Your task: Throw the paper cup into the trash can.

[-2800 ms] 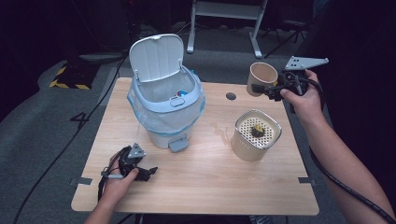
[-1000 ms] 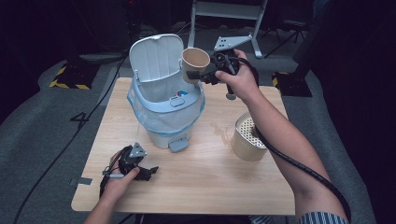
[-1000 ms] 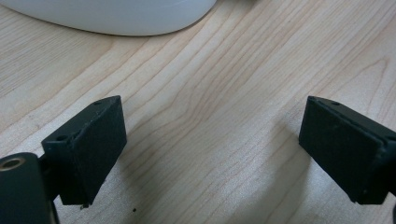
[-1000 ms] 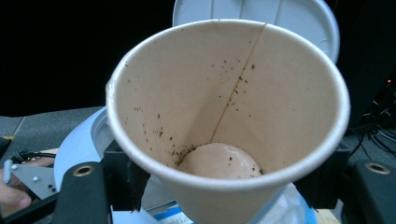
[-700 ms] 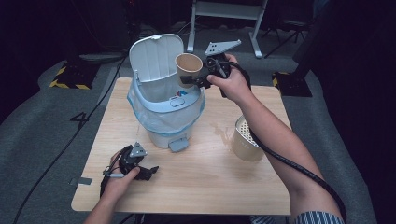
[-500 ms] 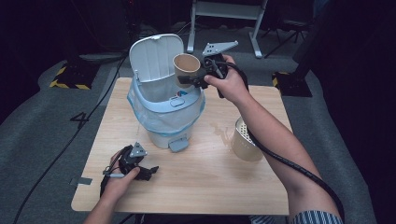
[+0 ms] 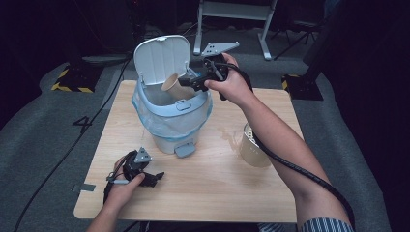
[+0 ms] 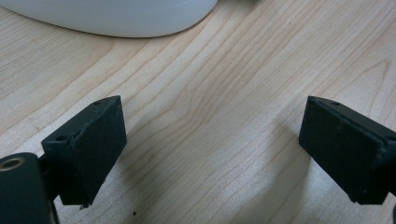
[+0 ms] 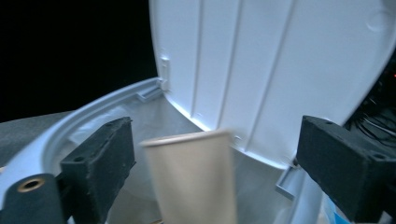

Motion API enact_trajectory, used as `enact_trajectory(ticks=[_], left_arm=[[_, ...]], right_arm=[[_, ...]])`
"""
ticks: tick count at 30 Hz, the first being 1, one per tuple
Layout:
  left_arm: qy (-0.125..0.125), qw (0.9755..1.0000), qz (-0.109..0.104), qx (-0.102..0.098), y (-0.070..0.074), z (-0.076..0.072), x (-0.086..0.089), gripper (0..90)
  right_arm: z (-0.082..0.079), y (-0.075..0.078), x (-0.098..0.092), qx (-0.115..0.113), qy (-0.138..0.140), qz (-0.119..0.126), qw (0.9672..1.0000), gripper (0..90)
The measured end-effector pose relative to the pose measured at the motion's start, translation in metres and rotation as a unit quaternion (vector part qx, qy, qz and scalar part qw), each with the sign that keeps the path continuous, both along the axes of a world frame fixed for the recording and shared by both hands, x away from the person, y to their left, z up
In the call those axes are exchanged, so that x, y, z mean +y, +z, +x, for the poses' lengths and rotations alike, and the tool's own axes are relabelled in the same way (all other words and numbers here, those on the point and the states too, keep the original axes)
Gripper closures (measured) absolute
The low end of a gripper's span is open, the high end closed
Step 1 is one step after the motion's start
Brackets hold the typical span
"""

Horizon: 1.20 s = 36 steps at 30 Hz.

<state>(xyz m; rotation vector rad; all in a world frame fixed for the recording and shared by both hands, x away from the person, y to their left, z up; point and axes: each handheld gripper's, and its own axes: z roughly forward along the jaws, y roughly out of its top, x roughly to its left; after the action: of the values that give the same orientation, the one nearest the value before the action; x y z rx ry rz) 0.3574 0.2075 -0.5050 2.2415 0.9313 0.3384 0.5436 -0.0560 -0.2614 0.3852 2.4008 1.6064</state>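
Right gripper (image 7: 189,82) held over the open mouth of the white pedal bin (image 7: 171,116), whose lid (image 7: 161,58) stands upright behind it and whose rim carries a pale blue liner. Its jaws have just been opening and now stand wide apart; in the right gripper view the paper cup (image 9: 194,177) lies between them, blurred and clear of both pads. In the high view the paper cup (image 7: 174,87) tilts just above the bin's opening, its mouth toward the lid. Left gripper (image 7: 154,178) rests on the wooden table (image 7: 217,179) near its front edge, in front of the bin, jaws spread with only bare wood between them. A perforated beige container (image 7: 252,147) stands on the table to the right of the bin.
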Motion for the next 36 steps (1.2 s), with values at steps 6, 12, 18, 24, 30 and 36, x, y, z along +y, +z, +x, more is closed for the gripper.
enact_trajectory(ticks=[6, 12, 18, 24, 30, 36], left_arm=[[0.000, 1.0000, 0.000, 0.000, 0.000, 0.000, 0.000, 7.8], [0.000, 1.0000, 0.000, 0.000, 0.000, 0.000, 0.000, 7.8], [0.001, 1.0000, 0.000, 0.001, 0.000, 0.000, 0.000, 7.8], [-0.003, 1.0000, 0.001, -0.001, 0.000, 0.000, 0.001, 7.8], [-0.004, 1.0000, -0.001, -0.001, 0.000, 0.001, 0.002, 7.8], [-0.011, 0.9999, 0.001, -0.001, 0.000, 0.001, 0.007, 7.8]], right_arm=[[-0.007, 0.008, -0.007, -0.013, 0.019, -0.005, 0.9997, 14.9], [-0.014, 0.019, -0.026, -0.023, 0.018, -0.006, 0.9996, 15.5], [-0.023, 0.027, -0.054, -0.026, 0.005, -0.012, 0.9996, 15.8], [-0.032, 0.031, -0.082, -0.025, -0.013, -0.022, 0.9994, 15.9], [-0.042, 0.030, -0.108, -0.015, -0.033, -0.032, 0.9988, 16.0], [-0.057, 0.026, -0.130, -0.006, -0.045, -0.035, 0.9984, 17.9]])
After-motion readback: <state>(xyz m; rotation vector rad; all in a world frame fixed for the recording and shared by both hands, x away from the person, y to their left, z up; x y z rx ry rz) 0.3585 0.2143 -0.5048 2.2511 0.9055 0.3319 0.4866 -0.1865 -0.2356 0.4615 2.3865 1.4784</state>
